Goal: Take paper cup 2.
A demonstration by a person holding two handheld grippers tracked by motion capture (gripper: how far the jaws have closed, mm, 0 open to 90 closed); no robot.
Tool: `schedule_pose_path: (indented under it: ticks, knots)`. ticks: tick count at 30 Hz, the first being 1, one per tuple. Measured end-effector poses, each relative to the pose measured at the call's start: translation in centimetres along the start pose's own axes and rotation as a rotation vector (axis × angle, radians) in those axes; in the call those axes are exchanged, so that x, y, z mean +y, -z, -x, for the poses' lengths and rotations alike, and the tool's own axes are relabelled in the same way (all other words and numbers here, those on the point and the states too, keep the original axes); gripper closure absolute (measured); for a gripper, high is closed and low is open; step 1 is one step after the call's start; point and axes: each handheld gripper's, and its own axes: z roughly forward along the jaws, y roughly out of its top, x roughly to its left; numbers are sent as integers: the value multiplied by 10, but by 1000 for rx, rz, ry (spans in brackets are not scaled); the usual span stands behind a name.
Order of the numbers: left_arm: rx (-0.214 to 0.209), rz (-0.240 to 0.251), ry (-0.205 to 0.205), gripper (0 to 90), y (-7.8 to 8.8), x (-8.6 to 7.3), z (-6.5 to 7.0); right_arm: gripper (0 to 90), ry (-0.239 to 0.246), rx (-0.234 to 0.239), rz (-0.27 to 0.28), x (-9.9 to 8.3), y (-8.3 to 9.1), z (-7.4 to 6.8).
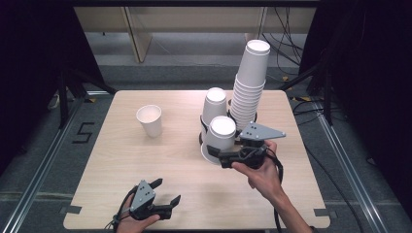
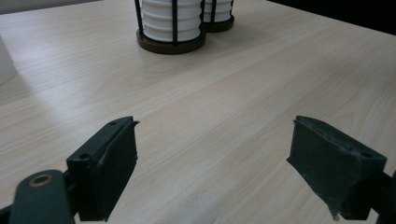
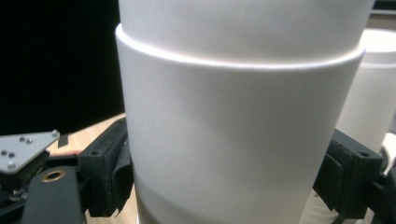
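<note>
My right gripper (image 1: 217,153) is shut on an upside-down white paper cup (image 1: 221,138), low over the table just in front of the cup holders. In the right gripper view that cup (image 3: 233,140) sits between the two black jaws with the pads (image 3: 109,168) pressed on its sides; a second cup edge shows above it. My left gripper (image 1: 167,190) rests near the table's front edge, open, with nothing but bare wood between its jaws (image 2: 212,154).
A tall stack of upturned cups (image 1: 249,87) and a shorter one (image 1: 214,104) stand in black wire holders (image 2: 171,28) at the table's middle right. One upright cup (image 1: 150,120) stands alone at the left. The wooden table (image 1: 145,160) ends close behind the left hand.
</note>
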Motion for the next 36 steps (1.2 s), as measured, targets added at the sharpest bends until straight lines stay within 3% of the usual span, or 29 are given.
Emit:
schedule_pose_path:
  ticks: [6, 7, 9, 11, 13, 18, 19, 22, 26, 30, 31, 32, 33, 36]
  knots:
    - [-29, 24, 15, 143, 0, 2, 2, 187, 21, 18, 0, -12, -11, -7]
    - [-22, 16, 8, 144, 2, 2, 3, 187, 7, 45, 3, -15, -14, -9]
    - [-22, 21, 7, 144, 2, 2, 3, 187, 27, 32, -11, -19, -16, -10]
    - [-20, 21, 7, 143, 2, 2, 3, 187, 0, 58, -28, -24, -21, -14]
    - [-19, 22, 7, 144, 2, 2, 3, 186, 8, 76, -29, -29, -25, -15]
    - [-24, 24, 2, 144, 1, 2, 4, 186, -6, 86, -40, -39, -32, -20]
    - [-29, 32, 4, 144, 1, 2, 3, 186, 27, 79, -55, -40, -32, -18]
    - [-21, 24, 5, 144, 1, 2, 4, 186, -10, 91, -58, -44, -35, -21]
    - [-26, 36, 14, 144, 1, 2, 2, 186, -19, 101, -82, -48, -38, -23]
    - [-14, 35, 19, 143, 3, 3, 1, 186, 10, 93, -75, -53, -42, -22]
    - [-21, 44, 22, 143, 2, 3, 1, 186, 11, 103, -82, -54, -43, -22]
    - [-23, 41, 19, 143, 2, 3, 1, 186, -24, 96, -101, -56, -43, -25]
    - [-23, 39, 17, 143, 2, 3, 1, 186, -9, 111, -84, -58, -45, -24]
    - [-24, 40, 17, 143, 2, 3, 1, 186, -9, 110, -112, -61, -47, -25]
